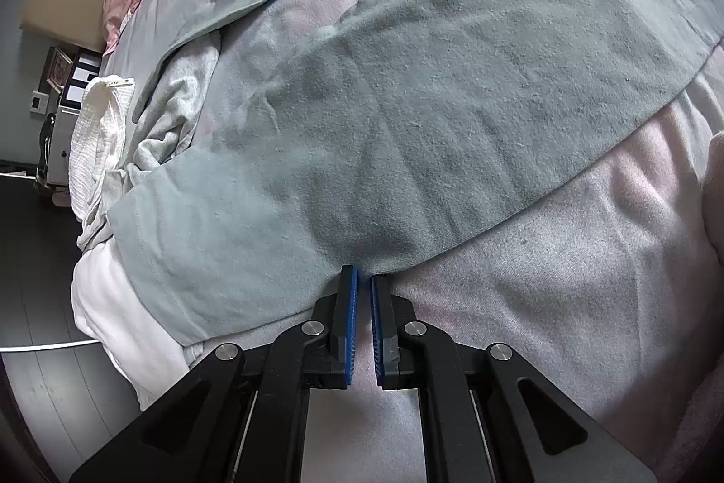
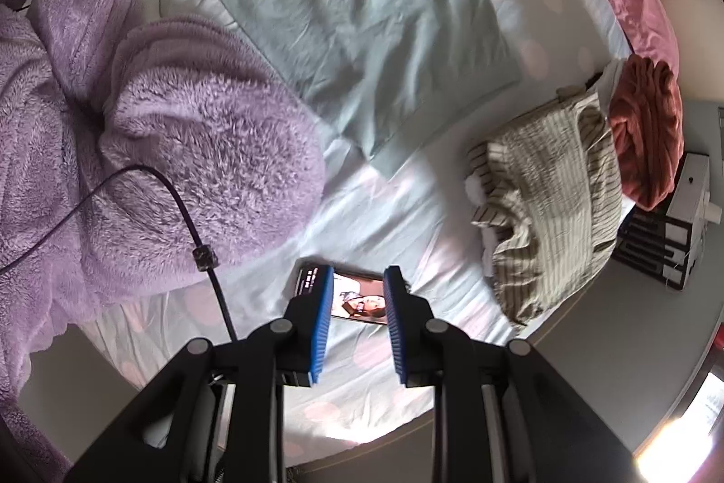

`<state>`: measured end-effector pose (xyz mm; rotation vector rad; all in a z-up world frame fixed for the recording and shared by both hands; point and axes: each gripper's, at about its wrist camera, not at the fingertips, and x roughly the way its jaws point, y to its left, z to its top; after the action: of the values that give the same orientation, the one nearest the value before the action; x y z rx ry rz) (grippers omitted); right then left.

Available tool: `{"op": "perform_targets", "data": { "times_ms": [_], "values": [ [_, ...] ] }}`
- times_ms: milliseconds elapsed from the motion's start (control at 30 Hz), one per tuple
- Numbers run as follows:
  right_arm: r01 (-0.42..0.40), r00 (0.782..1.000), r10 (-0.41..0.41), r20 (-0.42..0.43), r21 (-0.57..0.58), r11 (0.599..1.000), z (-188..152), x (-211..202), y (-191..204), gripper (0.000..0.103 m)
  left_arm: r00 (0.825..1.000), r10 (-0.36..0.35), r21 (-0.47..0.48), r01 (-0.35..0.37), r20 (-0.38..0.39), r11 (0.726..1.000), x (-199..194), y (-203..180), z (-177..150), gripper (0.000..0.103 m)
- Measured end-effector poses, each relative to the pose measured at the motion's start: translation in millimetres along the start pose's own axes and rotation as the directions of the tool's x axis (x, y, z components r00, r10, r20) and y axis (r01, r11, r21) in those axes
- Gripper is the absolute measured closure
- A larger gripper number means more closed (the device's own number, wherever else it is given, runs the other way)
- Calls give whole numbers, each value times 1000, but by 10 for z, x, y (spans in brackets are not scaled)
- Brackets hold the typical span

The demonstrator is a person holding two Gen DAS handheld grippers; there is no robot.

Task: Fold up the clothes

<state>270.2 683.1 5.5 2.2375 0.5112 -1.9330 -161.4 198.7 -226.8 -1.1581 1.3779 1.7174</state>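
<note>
Bed with a pale dotted sheet (image 2: 398, 211). The sage-green soft cotton garment (image 1: 407, 112) stretches away from the left gripper (image 1: 364, 279), which pinches its near hem corner. The right gripper (image 2: 358, 288) (narrowly parted, empty) hangs well away from that garment.

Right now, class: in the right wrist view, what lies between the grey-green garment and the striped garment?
Only bare dotted bedsheet separates the grey-green garment and striped garment.
</note>
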Motion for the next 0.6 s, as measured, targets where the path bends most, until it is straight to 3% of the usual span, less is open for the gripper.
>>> {"op": "perform_targets", "data": {
  "times_ms": [300, 600],
  "values": [
    [108, 989, -106, 105, -8, 994, 175, 745, 104, 81, 999, 30, -32, -30, -10, 999, -61, -68, -54, 100],
    [89, 982, -88, 168, 4, 996, 429, 1245, -63, 81, 999, 34, -47, -35, -38, 998, -47, -38, -14, 100]
  ]
}}
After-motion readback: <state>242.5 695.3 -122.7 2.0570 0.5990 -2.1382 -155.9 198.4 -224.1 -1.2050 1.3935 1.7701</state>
